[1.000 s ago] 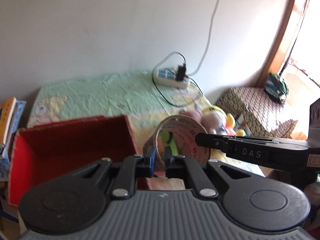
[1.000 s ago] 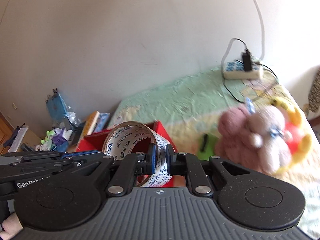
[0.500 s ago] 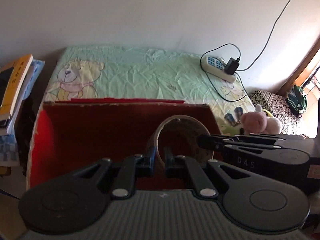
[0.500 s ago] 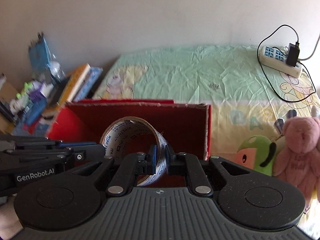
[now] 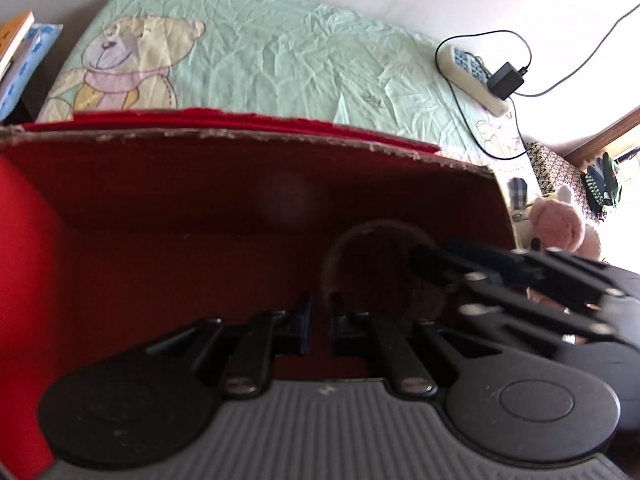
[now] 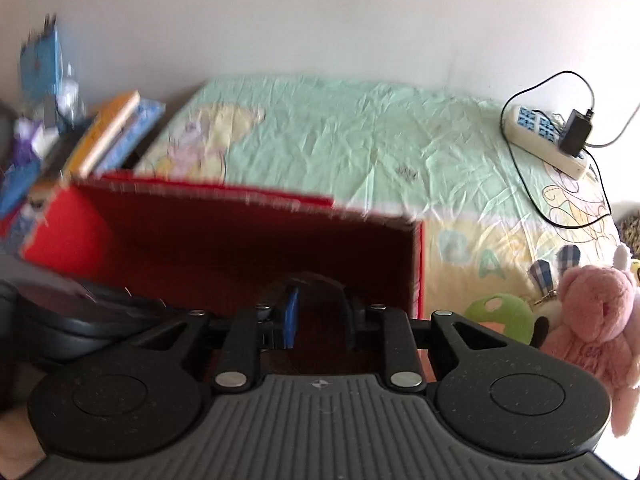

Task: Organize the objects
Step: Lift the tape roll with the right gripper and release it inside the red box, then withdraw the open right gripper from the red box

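Note:
A red cardboard box sits on the bed. A roll of tape stands low inside it, dark in the shadow. My left gripper is inside the box, shut on the roll's left wall. My right gripper is open inside the box, its fingers apart around the roll's dim arc. The right gripper also shows at the right of the left wrist view.
A green cartoon bedsheet covers the bed. A power strip with a charger lies at the far right. A pink plush and a green toy lie right of the box. Books are stacked left.
Both grippers lowered the tape roll into the red box. The right gripper's fingers have opened and let go of the roll; the left stays closed on it.

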Action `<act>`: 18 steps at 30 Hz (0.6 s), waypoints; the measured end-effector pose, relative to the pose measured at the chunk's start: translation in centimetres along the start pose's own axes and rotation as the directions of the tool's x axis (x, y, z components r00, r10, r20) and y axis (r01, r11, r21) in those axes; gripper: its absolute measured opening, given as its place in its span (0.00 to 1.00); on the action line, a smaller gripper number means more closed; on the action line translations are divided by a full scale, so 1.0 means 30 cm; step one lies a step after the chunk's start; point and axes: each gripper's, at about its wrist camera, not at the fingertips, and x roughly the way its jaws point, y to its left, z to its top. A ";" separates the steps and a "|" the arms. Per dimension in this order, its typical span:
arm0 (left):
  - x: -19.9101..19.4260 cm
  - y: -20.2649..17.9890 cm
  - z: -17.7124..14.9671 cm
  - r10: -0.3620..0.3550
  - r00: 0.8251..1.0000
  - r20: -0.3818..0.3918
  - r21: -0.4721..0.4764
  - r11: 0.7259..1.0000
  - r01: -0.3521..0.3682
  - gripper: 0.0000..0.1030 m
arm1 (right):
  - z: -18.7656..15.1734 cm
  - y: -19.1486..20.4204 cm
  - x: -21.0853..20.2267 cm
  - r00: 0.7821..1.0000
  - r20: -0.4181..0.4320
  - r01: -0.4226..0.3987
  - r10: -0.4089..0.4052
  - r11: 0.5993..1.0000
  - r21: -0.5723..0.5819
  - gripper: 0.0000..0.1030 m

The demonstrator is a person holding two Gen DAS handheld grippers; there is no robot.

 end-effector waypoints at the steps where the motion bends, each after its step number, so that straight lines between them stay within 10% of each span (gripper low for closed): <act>1: 0.007 0.000 0.000 -0.001 1.000 -0.009 -0.003 1.000 0.001 0.01 | 0.002 -0.018 -0.022 0.999 0.030 -0.014 0.013 0.999 0.031 0.23; 18: 0.115 -0.149 0.026 0.151 0.983 -0.108 0.088 0.986 -0.141 0.00 | -0.165 -0.252 -0.185 0.983 0.163 -0.141 0.089 0.929 0.341 0.22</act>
